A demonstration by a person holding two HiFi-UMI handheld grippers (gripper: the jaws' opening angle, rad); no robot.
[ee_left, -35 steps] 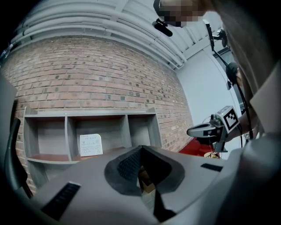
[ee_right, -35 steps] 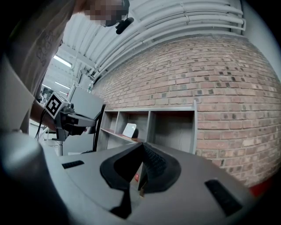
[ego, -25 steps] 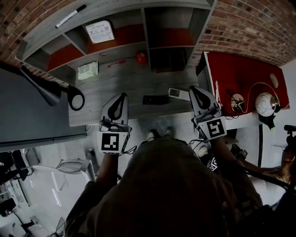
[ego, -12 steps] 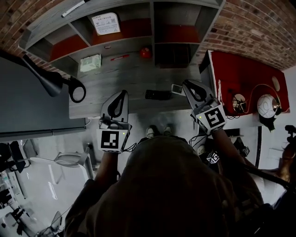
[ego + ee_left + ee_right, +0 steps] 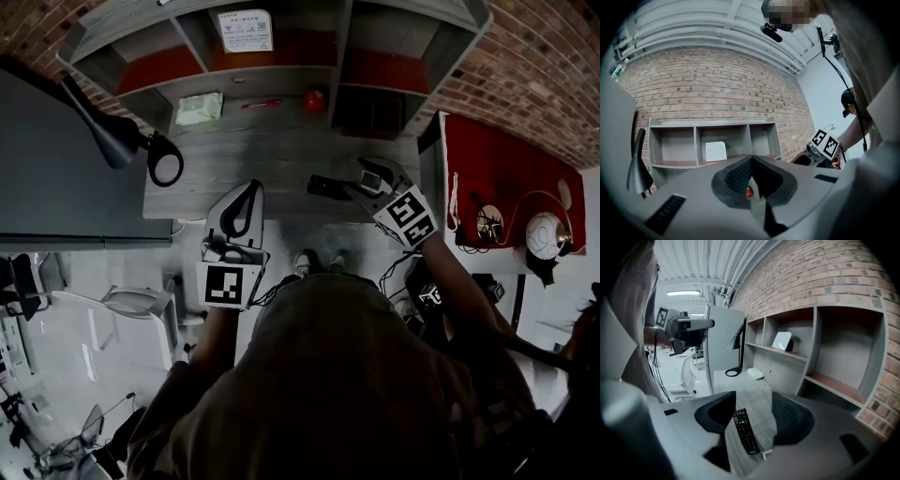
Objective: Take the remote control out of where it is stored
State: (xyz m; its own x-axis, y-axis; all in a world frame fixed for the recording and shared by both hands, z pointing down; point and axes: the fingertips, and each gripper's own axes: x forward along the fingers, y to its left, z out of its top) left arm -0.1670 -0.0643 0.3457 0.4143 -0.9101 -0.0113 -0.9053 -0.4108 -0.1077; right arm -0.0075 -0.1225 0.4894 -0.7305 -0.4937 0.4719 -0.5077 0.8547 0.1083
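The black remote control (image 5: 328,187) lies flat on the grey desk (image 5: 234,150), near its front edge. My right gripper (image 5: 364,180) is tilted down over the remote's right end. In the right gripper view the remote (image 5: 745,430) lies on the desk in the gap of this gripper (image 5: 752,404). Its jaws have just been opening and stand open, and neither pad touches the remote. My left gripper (image 5: 250,187) is held level over the desk's front edge, left of the remote. Its jaws (image 5: 751,161) are shut with nothing in them.
A grey shelf unit (image 5: 281,56) stands at the back of the desk with a paper card (image 5: 246,30) in it. On the desk are a black lamp (image 5: 122,141), a pale packet (image 5: 200,108), a red pen (image 5: 260,103), a red ball (image 5: 315,100) and a small light device (image 5: 372,178). A red cabinet (image 5: 497,169) stands at the right.
My right gripper has dropped and swung left, down over the remote, and its jaws have gone from shut to open. The left gripper has drifted slightly.
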